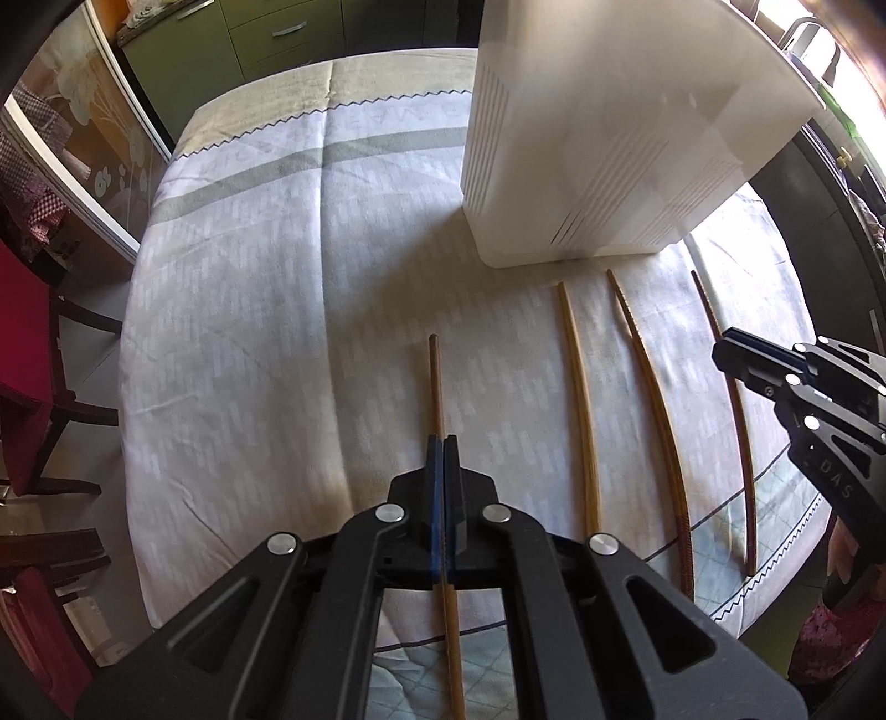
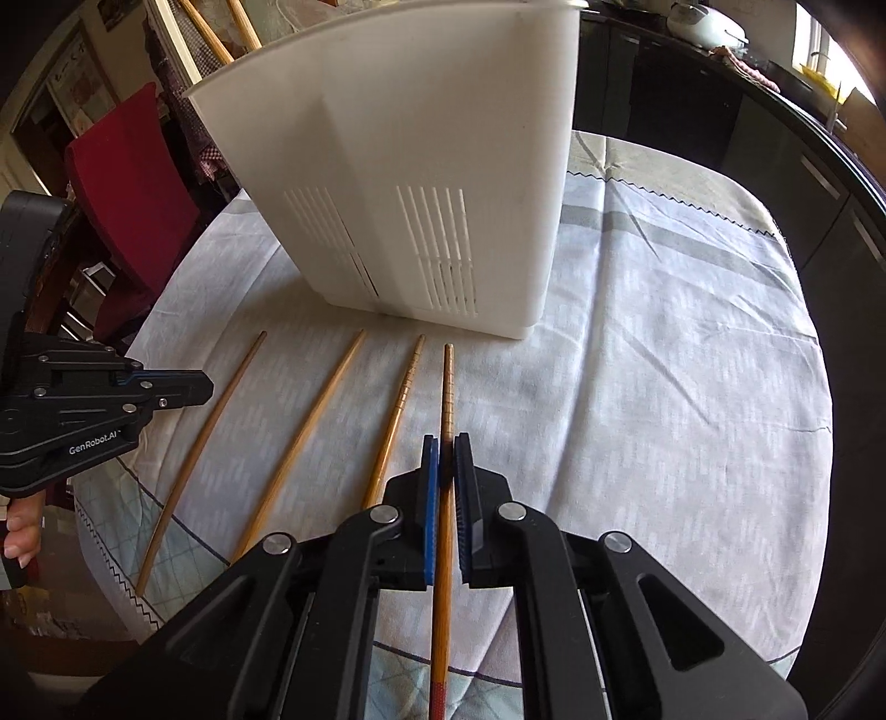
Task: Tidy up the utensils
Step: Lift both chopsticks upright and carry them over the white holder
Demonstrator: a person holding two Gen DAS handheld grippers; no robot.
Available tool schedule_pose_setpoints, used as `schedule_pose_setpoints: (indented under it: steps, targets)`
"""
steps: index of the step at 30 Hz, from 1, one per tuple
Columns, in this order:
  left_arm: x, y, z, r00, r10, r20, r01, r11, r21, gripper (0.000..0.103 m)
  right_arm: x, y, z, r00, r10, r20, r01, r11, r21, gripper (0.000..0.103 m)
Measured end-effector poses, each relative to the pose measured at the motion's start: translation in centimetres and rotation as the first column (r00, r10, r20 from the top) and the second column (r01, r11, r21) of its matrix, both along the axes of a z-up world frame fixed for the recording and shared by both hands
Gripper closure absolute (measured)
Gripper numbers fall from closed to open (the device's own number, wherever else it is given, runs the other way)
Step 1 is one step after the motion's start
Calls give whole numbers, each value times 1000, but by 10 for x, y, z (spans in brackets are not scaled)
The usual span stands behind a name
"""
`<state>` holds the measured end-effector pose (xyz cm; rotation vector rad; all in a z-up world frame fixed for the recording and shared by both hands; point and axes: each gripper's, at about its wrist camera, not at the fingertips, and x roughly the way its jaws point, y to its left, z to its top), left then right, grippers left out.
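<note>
My left gripper points down at the table and is shut on a plain brown chopstick, which runs back between its pads. My right gripper is shut on a ridged-tip chopstick, the rightmost of the row. Two more chopsticks lie on the cloth between the held ones. A tall white slotted utensil holder stands just beyond the chopstick tips. The left gripper appears at the left edge of the right wrist view, and the right gripper at the right edge of the left wrist view.
A pale checked tablecloth covers the rounded table. Red chairs stand at the table's left side, green cabinets behind it and a dark counter on the right. A hand grips the left tool's handle.
</note>
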<state>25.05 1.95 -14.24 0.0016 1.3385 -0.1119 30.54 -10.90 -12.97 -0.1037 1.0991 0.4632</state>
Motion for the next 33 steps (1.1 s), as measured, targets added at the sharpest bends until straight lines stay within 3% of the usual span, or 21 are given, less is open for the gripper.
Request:
schedule_pose_setpoints:
  steps: [4,8,17,23,33]
  targets:
    - [7,-1,-11,1000,3,-22,-3,1000,15,102,-3,-6,2,1000,2,3,-2,1000,11,97]
    - [11,-4,-17,999,0,-32,1,999,37,96,-9,-19,5,1000,5,5,-5,1000,22,97]
    - [11,-13,-23,1000,-13,-17,14,998,59,98,-8,-19,9,1000,-4,16,3,999,50,96]
    - [-1,-7,14,996,-11,90,7,999,44,98,-17,-33,32,998,-12,65,6,996,90,96]
    - [-42,1,84,958,-22,285,17,1000,19,98,-41,-50,81,982,-32,185,6,990,139,96]
